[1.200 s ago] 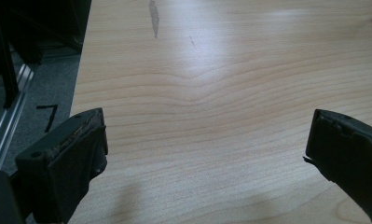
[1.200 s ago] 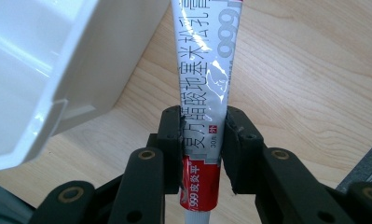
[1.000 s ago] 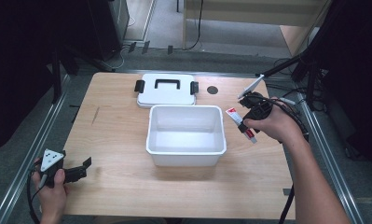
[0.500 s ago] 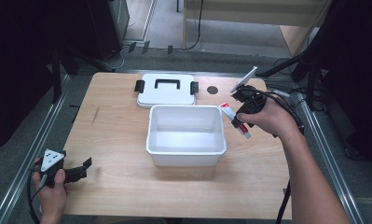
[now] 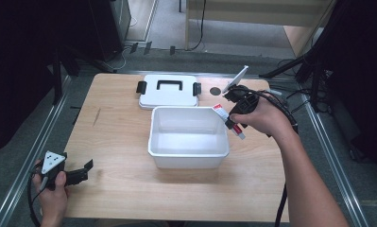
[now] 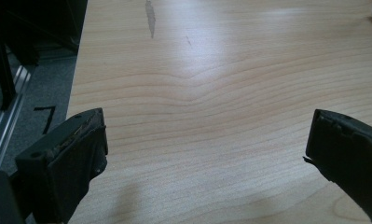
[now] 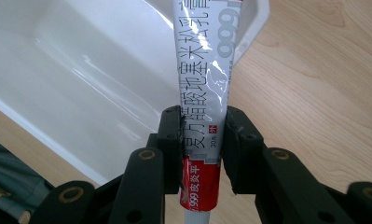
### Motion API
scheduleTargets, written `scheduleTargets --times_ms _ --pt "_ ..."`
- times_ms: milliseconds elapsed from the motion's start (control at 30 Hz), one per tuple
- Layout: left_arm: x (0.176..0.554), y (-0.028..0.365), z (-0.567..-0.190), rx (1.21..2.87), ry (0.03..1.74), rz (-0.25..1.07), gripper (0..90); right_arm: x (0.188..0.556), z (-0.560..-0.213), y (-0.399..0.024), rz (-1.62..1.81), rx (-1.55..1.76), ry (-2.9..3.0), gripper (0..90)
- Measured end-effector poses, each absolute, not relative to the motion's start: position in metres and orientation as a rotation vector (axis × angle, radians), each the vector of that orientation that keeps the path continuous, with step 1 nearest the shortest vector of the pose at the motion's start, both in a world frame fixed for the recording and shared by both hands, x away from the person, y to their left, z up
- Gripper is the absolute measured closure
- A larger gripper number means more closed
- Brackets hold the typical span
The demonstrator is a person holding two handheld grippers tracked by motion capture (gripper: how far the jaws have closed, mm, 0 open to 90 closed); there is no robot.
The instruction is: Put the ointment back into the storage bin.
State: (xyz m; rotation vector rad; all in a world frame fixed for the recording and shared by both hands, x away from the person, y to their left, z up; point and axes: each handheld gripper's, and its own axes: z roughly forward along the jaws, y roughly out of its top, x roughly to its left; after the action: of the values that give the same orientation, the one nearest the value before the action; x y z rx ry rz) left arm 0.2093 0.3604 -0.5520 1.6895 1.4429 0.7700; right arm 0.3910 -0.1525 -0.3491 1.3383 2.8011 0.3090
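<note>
- The step in hand looks like putting the ointment tube point(image 5: 229, 121) into the white bin point(image 5: 188, 155) that sits in the middle of the counter point(image 5: 120, 142).
- The tube is up in the air at the bin's right rim, its upper end over the far right corner of the bin and its lower end poking out below the hand.
- To do it well, I would carry the tube further in over the open bin until all of it is clear of the rim, tip it lower toward the floor of the bin, and only then let go, so it doesn't catch the edge and slide off onto the counter.
- The right tongs point(image 7: 203, 135) are clamped on the tube near its red end; both pads press its flat sides.
- The left tongs point(image 6: 204, 154) are spread wide with nothing between them, resting low by the near left corner of the counter.
- The bin's lid point(image 5: 168, 91) lies flat behind it, near the far edge, well out of the way.
</note>
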Motion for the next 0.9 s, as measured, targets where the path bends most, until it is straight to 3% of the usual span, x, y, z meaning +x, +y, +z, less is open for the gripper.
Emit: scheduleTargets --times_ms 900 --pt "0.209 0.360 -0.552 1.691 1.441 0.761 0.0 0.397 -0.367 -0.106 0.314 1.256 2.878 71.4"
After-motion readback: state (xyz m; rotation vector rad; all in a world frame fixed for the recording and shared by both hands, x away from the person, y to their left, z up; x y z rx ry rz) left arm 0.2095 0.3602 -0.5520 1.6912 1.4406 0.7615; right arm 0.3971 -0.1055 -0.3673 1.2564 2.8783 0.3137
